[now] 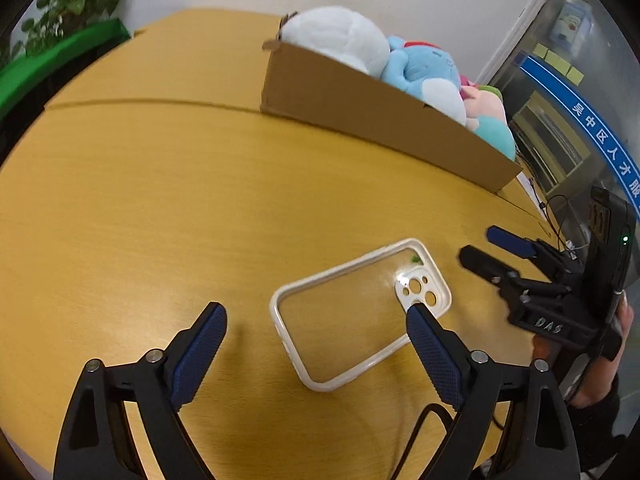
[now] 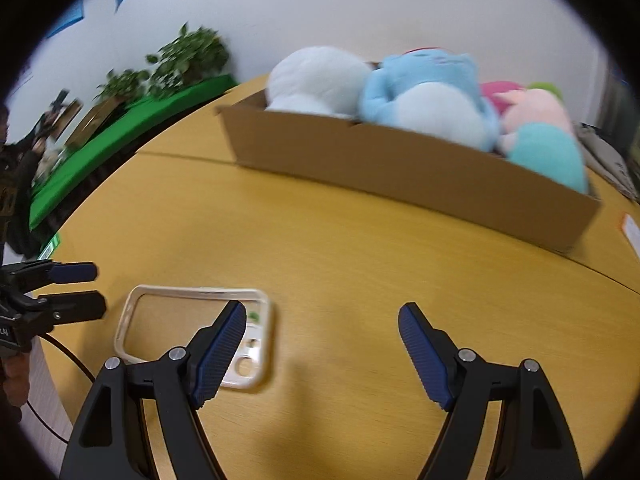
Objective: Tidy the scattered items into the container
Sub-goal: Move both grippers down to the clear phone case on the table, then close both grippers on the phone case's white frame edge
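A clear phone case with a cream rim (image 1: 360,316) lies flat on the yellow wooden table (image 1: 160,200). My left gripper (image 1: 316,316) is open and empty just above the table, its right finger at the case's camera corner. My right gripper (image 2: 322,318) is open and empty, its left finger over the case (image 2: 196,332). Each gripper shows in the other's view, the right (image 1: 480,248) and the left (image 2: 96,288). A long cardboard box (image 1: 372,120) at the back holds several plush toys, white (image 1: 340,36), blue (image 1: 424,68) and pink-teal (image 1: 488,116); it also shows in the right wrist view (image 2: 400,168).
Potted plants (image 1: 76,4) and a green surface (image 1: 48,68) stand beyond the table's far left. A glass cabinet with a blue banner (image 1: 580,120) stands at the right. A black cable (image 2: 68,360) hangs at the table's front edge. A seam (image 1: 160,101) crosses the tabletop.
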Available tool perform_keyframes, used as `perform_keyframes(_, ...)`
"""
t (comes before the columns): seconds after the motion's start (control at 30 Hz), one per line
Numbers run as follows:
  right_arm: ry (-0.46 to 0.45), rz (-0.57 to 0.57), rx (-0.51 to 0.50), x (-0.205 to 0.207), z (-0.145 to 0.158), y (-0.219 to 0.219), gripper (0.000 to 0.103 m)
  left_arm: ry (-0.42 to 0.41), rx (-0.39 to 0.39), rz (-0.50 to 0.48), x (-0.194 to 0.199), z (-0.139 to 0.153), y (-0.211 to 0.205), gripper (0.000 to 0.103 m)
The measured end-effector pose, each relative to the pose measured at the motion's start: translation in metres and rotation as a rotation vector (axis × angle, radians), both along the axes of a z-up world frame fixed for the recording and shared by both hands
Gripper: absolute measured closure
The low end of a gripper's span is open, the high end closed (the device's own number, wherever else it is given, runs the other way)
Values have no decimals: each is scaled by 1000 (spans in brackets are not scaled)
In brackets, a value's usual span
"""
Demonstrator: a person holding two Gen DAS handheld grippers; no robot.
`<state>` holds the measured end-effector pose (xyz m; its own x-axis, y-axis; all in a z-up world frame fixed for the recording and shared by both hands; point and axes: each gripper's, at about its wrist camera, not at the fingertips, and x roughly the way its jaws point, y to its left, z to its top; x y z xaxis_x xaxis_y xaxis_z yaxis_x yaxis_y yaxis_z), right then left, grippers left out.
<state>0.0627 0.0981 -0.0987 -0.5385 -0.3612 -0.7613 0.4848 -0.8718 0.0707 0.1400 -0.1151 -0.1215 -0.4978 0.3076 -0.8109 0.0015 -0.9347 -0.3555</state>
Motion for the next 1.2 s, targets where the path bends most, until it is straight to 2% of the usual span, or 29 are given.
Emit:
perform_keyframes(0.1,-14,8,48,0,-11,-11,26,-57,23,-19,-6,-15,3,44)
perform_keyframes(0.2,-7,-21,83,0,-17,-11,26,-52,7,-31,-8,-14,7,58)
perform_keyframes(0.23,-3,-29,90,-1,-18,-10,26,-57,3,-26,-10,-14,7,70)
perform_keyframes(0.27,-10,-35,86,-1,-20,-8,27,-63,1,-23,-11,-15,6,76)
perform_keyframes(0.3,-22,-39,79,-3,-21,-7,30,-70,0,-20,-12,-17,5,89)
perform_keyframes(0.33,-34,-41,77,-4,-23,-6,37,-74,7,-18,-12,-18,5,92)
perform_keyframes(0.37,-48,-40,81,-5,-26,-6,46,-71,12,-16,-14,-19,4,92)
perform_keyframes(0.43,-57,-42,63,-6,-28,-3,47,-61,13,-13,-15,-20,5,92)
perform_keyframes(0.5,-63,-49,60,-7,-27,-4,54,-58,5,-15,-19,-18,8,93)
perform_keyframes(0.53,-67,-37,53,-6,-25,-6,72,-57,-4,-15,-22,-18,10,93)
perform_keyframes(0.57,-69,-24,51,-4,-24,-9,81,-54,-20,-15,-25,-17,13,93)
perform_keyframes(0.63,-46,-29,92,-2,-23,-14,81,-51,-44,-17,-30,-16,15,94)
perform_keyframes(0.7,-61,-35,75,-4,-23,-8,83,-51,-38,-20,-37,-16,15,95)
perform_keyframes(0.73,-71,-47,61,-6,-22,-3,89,-53,-22,-25,-40,-16,14,95)
perform_keyframes(0.83,-71,-91,28,-10,-15,14,95,-26,-8,-46,-49,-4,20,97)
perform_keyframes(0.93,-36,-134,10,-13,2,26,96,31,-24,-85,-62,24,33,98)
perform_keyframes(1.03,21,-175,-9,-21,28,39,96,121,-53,-124,-82,65,47,98)
perform_keyframes(1.2,136,-217,-25,-55,82,54,96,274,-62,-178,-120,132,65,98)
